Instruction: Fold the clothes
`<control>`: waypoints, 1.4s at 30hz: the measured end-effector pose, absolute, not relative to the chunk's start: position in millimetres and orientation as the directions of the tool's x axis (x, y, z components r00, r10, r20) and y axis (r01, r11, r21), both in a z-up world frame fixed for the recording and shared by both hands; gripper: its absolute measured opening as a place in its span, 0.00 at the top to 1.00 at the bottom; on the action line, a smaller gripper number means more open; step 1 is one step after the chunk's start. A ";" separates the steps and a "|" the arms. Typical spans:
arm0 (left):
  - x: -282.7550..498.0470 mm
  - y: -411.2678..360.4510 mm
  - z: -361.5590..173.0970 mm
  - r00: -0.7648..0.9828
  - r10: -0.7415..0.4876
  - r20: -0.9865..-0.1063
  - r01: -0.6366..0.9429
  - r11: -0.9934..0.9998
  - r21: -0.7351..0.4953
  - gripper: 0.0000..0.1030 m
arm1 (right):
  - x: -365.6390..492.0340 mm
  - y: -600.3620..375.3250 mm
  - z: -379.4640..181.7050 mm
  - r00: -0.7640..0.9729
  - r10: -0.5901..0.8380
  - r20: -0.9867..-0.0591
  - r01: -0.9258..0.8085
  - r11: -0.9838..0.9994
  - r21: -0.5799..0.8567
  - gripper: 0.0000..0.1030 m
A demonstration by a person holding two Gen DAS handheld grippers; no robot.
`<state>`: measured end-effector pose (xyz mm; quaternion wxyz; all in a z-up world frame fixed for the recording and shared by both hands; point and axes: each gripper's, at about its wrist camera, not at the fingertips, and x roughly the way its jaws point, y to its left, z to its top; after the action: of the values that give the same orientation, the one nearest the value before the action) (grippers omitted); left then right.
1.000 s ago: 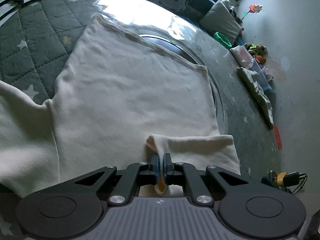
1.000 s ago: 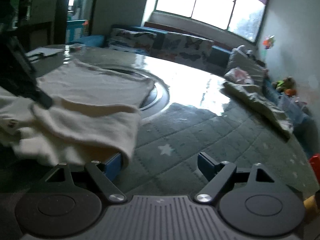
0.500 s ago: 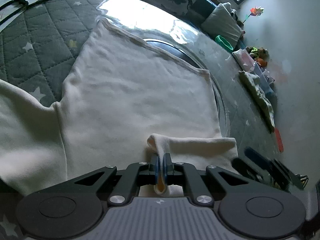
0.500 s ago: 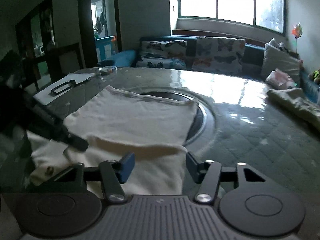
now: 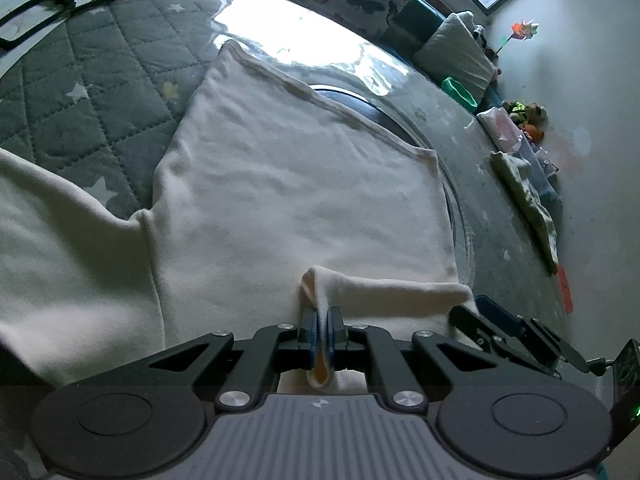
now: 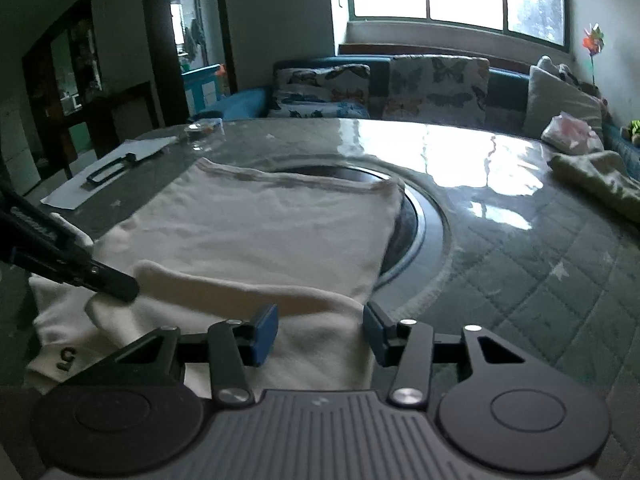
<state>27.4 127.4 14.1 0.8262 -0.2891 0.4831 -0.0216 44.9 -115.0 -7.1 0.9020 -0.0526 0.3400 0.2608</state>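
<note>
A cream sweatshirt (image 5: 304, 192) lies flat on the quilted green table cover, body spread toward the far side; it also shows in the right wrist view (image 6: 256, 236). One sleeve is folded across the near edge (image 5: 392, 292). My left gripper (image 5: 322, 320) is shut on a pinched fold of that sleeve; it shows in the right wrist view (image 6: 116, 284) at the left. My right gripper (image 6: 320, 328) is open, its blue pads on either side of the sleeve's folded end, low over the cloth. It appears in the left wrist view (image 5: 488, 316) at the lower right.
A round glass table (image 6: 480, 152) with a dark centre ring (image 6: 420, 216) bears the cover. A second greenish garment (image 6: 596, 184) lies at the right edge. Paper with a black clip (image 6: 108, 172) sits far left. A sofa with cushions (image 6: 400, 84) stands behind.
My right gripper has swung left and come in over the sleeve's folded end, entering the left wrist view. My left gripper keeps its hold and has barely moved.
</note>
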 end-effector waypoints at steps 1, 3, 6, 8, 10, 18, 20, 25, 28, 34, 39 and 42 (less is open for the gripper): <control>27.2 127.8 13.7 0.531 -0.315 -0.787 -0.245 0.832 -0.498 0.94 | 45.2 -116.6 -7.0 0.634 0.430 -0.643 -0.502 0.861 0.081 0.54; 27.1 128.1 13.0 0.529 -0.314 -0.788 -0.247 0.832 -0.497 0.93 | 43.1 -118.4 -3.4 0.640 0.430 -0.637 -0.501 0.862 0.078 0.54; 27.0 128.7 13.2 0.530 -0.313 -0.788 -0.247 0.832 -0.497 0.93 | 33.7 -119.2 5.4 0.650 0.443 -0.617 -0.512 0.856 0.075 0.55; 26.2 129.5 13.5 0.533 -0.311 -0.787 -0.247 0.832 -0.497 0.93 | 25.9 -119.7 10.1 0.651 0.457 -0.606 -0.521 0.850 0.080 0.57; 25.8 130.4 12.6 0.532 -0.309 -0.788 -0.251 0.832 -0.496 0.93 | 16.9 -120.5 10.5 0.639 0.470 -0.609 -0.534 0.841 0.090 0.60; 29.7 131.9 7.6 0.534 -0.302 -0.790 -0.252 0.835 -0.489 0.93 | -16.8 -129.3 -5.9 0.600 0.452 -0.660 -0.549 0.833 0.072 0.65; 29.6 133.3 7.3 0.536 -0.297 -0.790 -0.254 0.836 -0.486 0.93 | -21.6 -132.4 -2.7 0.604 0.453 -0.656 -0.550 0.832 0.069 0.65; 30.3 135.6 4.5 0.539 -0.289 -0.791 -0.258 0.837 -0.482 0.92 | -27.3 -139.0 1.3 0.589 0.454 -0.668 -0.554 0.829 0.076 0.65; 29.1 135.8 5.5 0.542 -0.281 -0.792 -0.257 0.842 -0.475 0.92 | -25.2 -139.2 5.0 0.585 0.459 -0.669 -0.563 0.823 0.073 0.65; 25.6 140.2 8.7 0.560 -0.273 -0.782 -0.261 0.838 -0.479 0.92 | -3.5 -129.9 23.6 0.614 0.476 -0.629 -0.574 0.817 0.057 0.65; 12.7 146.7 16.5 0.576 -0.252 -0.778 -0.260 0.845 -0.466 0.91 | 33.6 -108.0 13.1 0.625 0.454 -0.635 -0.558 0.829 0.044 0.65; 1.9 155.0 23.3 0.600 -0.222 -0.769 -0.264 0.852 -0.452 0.88 | 44.0 -99.2 -0.6 0.610 0.432 -0.664 -0.554 0.832 0.032 0.65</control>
<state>1.9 155.0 23.3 0.8520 -0.2718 0.4473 0.0122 44.0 -99.2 -0.6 0.8929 -0.0887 0.3444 0.2761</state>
